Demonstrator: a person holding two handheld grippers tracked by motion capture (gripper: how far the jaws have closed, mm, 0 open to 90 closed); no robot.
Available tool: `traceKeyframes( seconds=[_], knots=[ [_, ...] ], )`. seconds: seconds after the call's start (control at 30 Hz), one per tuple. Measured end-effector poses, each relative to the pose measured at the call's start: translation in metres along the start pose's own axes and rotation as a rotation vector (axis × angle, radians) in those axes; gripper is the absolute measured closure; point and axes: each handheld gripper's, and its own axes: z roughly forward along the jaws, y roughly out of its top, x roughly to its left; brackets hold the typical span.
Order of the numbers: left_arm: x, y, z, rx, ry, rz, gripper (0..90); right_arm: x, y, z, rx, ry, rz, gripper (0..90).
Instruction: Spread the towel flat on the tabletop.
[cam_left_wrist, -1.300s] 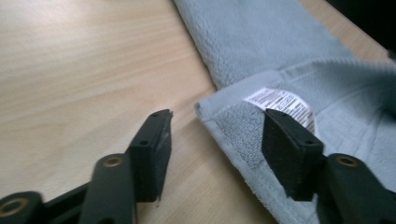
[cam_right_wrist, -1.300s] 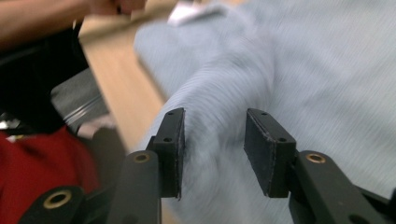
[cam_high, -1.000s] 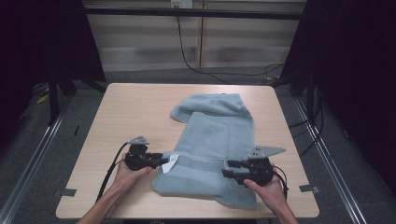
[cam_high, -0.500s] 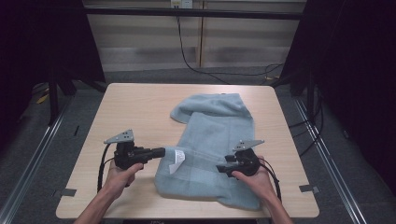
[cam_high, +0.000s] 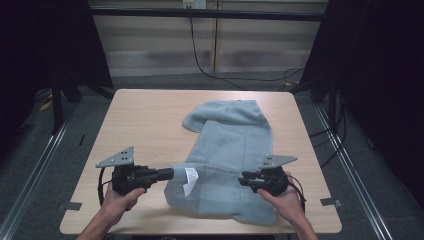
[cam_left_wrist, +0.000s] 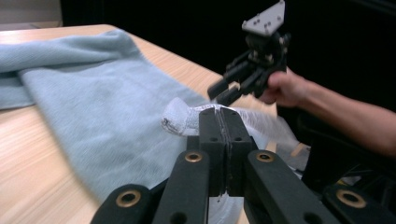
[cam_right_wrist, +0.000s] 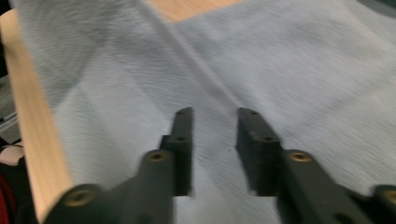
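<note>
A light blue towel (cam_high: 235, 145) lies lengthwise on the wooden table (cam_high: 145, 125), its far end folded over. My left gripper (cam_high: 171, 174) is at the towel's near-left edge, jaws pressed together on the fabric beside a white label (cam_high: 190, 180). That edge is lifted off the table. In the left gripper view the shut jaws (cam_left_wrist: 219, 109) pinch the pale hem (cam_left_wrist: 184, 116). My right gripper (cam_high: 241, 181) hovers over the towel's near-right part. Its jaws (cam_right_wrist: 215, 114) have just been closing but stand apart, with the towel (cam_right_wrist: 280, 60) beneath them and nothing pinched.
The table's near edge (cam_high: 200, 231) runs just below both hands. Bare wood lies left of the towel (cam_high: 135, 135). Black cables (cam_high: 200, 60) hang along the wall behind the table, and dark frame posts (cam_high: 57, 105) stand at both sides.
My left gripper has shut on the towel's near-left edge, drawn back to the left and risen, lifting that edge and turning up the label. The right hand stays about where it was.
</note>
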Motion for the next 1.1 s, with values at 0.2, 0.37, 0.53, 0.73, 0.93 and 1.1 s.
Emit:
traceKeyframes(
  seconds=[0.2,0.37,0.53,0.73,0.93,1.1],
  knots=[
    [0.019,-0.011,-0.003,0.015,0.060,-0.049,88.9,-0.043,-0.031,0.003,0.105,-0.123,0.121,42.2],
    [0.027,-0.015,-0.005,0.012,0.077,-0.080,89.0,-0.040,-0.039,0.005,0.142,-0.140,0.077,64.0],
    [0.016,-0.010,-0.012,-0.013,0.055,-0.059,89.0,-0.028,-0.033,-0.006,0.082,-0.063,0.072,85.0],
    [-0.013,-0.002,-0.032,-0.063,0.003,0.002,89.0,0.001,-0.013,-0.060,-0.148,0.011,0.041,86.0],
    [-0.042,-0.020,-0.051,-0.013,-0.045,0.040,88.6,0.047,-0.027,-0.099,-0.189,0.107,-0.007,81.5],
    [-0.051,-0.037,-0.061,0.027,-0.114,0.041,83.0,0.070,-0.047,-0.112,-0.185,0.120,-0.008,66.7]
  ],
)
